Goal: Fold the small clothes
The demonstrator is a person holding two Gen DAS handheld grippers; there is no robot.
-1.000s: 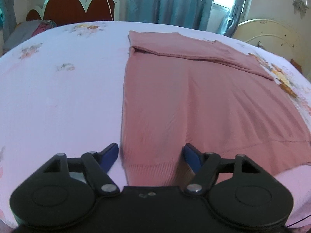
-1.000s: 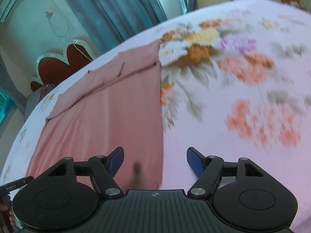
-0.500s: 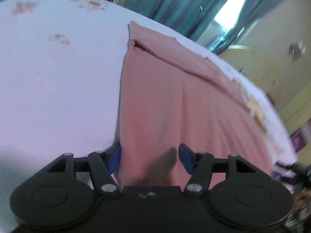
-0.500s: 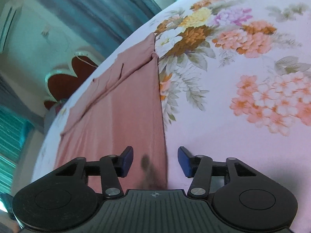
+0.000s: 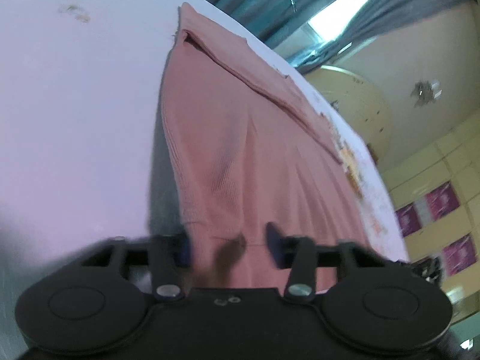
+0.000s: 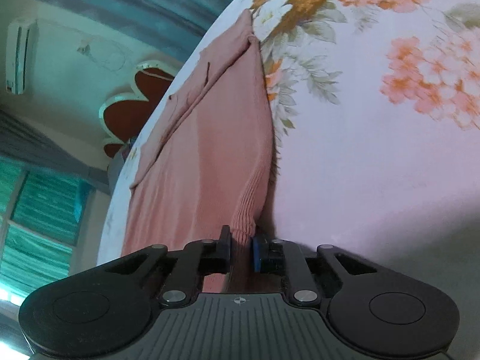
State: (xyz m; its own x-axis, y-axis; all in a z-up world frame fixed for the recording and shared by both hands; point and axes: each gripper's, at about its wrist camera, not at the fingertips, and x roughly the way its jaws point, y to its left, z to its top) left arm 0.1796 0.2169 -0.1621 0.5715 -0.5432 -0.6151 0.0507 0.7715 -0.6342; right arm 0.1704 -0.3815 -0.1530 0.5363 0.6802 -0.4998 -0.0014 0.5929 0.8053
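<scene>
Left view: the left gripper's [image 5: 226, 247] fingers [image 5: 271, 238] stand apart, blurred, with the near hem of the pink top [image 5: 228, 138] running between them; they straddle the cloth but have not pinched it. The top lies flat on the bed [image 5: 75, 105], its far end already folded over on itself, and the left gripper sits at the top's near left corner. To do this grab well, I would close squarely on the ribbed hem so both layers are caught, not only the upper one.

Right view: the right gripper's [image 6: 241, 252] fingers [image 6: 256, 253] are clamped on the top's [image 6: 216, 156] near right corner, and the ribbed hem bunches up just ahead of the tips. The floral bed [image 6: 375, 165] lies to the right of the top.

My judgement: the bottom hem is about to be carried toward the top's far end. Both corners should rise together and level, keeping the hem taut between them, so the fold lands straight.
</scene>
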